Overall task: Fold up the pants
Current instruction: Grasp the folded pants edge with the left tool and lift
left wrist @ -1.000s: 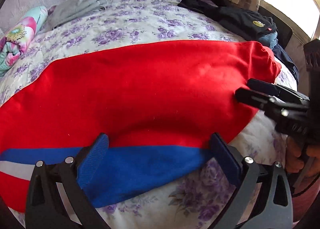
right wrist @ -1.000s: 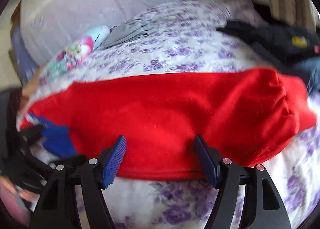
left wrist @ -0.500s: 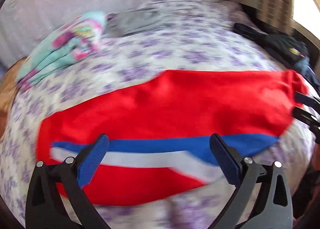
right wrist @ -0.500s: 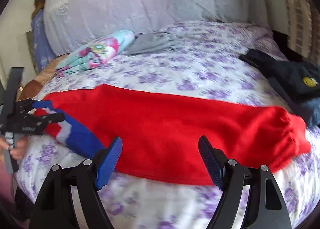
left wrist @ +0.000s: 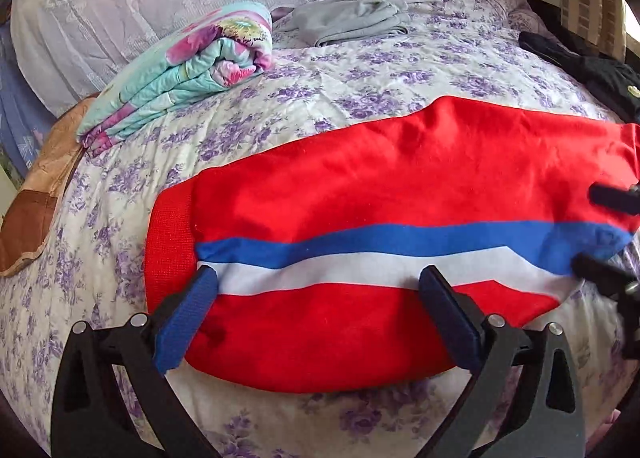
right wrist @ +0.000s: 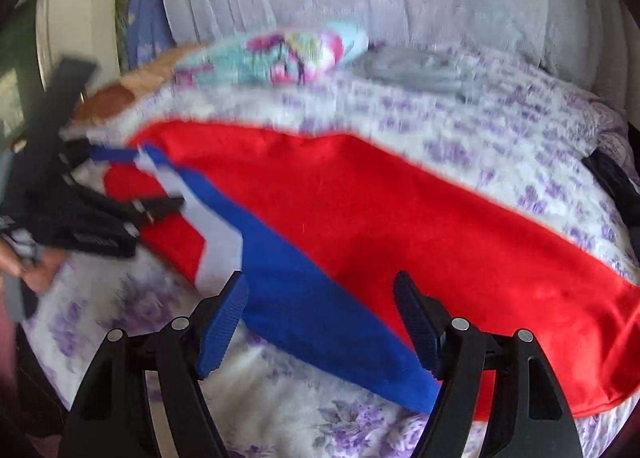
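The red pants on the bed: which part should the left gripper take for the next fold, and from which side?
Probably the ribbed cuff end of the red pants, approached from the left. That end lies flat and free on the bedspread, and the open left gripper hovers nearby.

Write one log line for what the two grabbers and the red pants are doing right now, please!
left gripper: open, over red pants | right gripper: open, over pants | pants: flat on bed, released

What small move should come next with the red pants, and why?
Probably lower the left hand-held gripper and close it on the near edge of the red pants. Both it and the right hand-held gripper are open, holding nothing, and the pants lie flat on the bed.
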Demonstrator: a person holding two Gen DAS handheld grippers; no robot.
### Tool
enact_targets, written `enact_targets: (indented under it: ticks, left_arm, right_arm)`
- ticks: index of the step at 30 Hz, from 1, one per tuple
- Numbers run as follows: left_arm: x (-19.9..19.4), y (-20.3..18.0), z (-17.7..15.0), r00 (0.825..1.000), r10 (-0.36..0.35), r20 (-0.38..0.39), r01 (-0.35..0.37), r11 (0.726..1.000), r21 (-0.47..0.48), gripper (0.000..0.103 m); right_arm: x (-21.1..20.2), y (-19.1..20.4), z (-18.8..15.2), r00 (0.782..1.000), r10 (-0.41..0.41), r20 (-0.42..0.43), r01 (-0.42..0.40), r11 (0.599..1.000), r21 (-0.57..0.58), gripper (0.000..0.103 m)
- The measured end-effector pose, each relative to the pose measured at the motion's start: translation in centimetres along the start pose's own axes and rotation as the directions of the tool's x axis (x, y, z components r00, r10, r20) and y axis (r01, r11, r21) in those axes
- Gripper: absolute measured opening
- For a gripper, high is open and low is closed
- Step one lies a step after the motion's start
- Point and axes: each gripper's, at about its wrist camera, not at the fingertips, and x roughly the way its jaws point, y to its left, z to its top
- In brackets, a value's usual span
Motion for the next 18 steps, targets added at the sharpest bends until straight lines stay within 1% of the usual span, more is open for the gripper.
enact_targets:
  ticks: [1, 3, 5, 8, 10, 12, 14, 16, 18]
  left_arm:
    - [-0.2, 0.1, -0.1, 1.0, -0.011, 0.001, 0.011, 1.0, -0.005, 0.099]
    - [-0.3, 0.6, -0.3, 0.999, -0.039, 0.0, 0.039, 0.999, -0.017, 0.099]
    - [-0.4, 0.7, -0.4, 0.999, -0.051, -0.009, 0.051, 0.999, -0.009, 0.099]
    - [-1.0, 0.1, 0.2, 0.999, -0.032, -0.03, 0.034, 0.998, 0.059, 0.099]
    - [-2.1, 0.1, 1.1, 1.0, -0.024, 0.015, 0.022, 0.996, 0.088, 0.099]
    - [-3.3, 0.6, 2.3, 0.994, -0.088, 0.062, 0.083, 0.993, 0.08, 0.099]
    - [-3.6, 0.7, 3.6, 0.98, -0.185, 0.075, 0.179, 0.981, 0.078, 0.099]
    - [-3.1, 0.5, 4.4, 0.962, -0.265, 0.07, 0.257, 0.961, 0.105, 0.099]
    - [-1.2, 0.4, 5.2, 0.948, -0.317, 0.022, 0.314, 0.944, 0.101, 0.099]
  right_arm:
    - [0.3, 0.1, -0.3, 1.0, 0.0, -0.017, 0.0, 1.0, -0.005, 0.076]
    - [0.0, 0.2, -0.6, 1.0, 0.001, -0.017, -0.001, 1.0, -0.016, 0.076]
    - [-0.2, 0.1, -0.9, 0.999, 0.014, -0.029, -0.015, 0.999, -0.03, 0.077]
    - [-0.2, -0.1, -1.4, 0.999, 0.034, -0.029, -0.035, 0.999, -0.031, 0.079]
    - [-0.1, -0.1, -1.5, 0.999, 0.044, -0.03, -0.044, 0.999, -0.031, 0.08]
    - [-0.1, -0.2, -1.6, 0.999, 0.047, -0.026, -0.048, 0.998, -0.03, 0.081]
    - [0.0, -0.3, -1.7, 0.999, 0.048, -0.024, -0.048, 0.998, -0.031, 0.081]
    - [0.0, -0.3, -1.7, 0.998, 0.051, -0.022, -0.052, 0.998, -0.03, 0.081]
    - [0.0, -0.4, -1.7, 0.998, 0.059, -0.021, -0.06, 0.998, -0.025, 0.082]
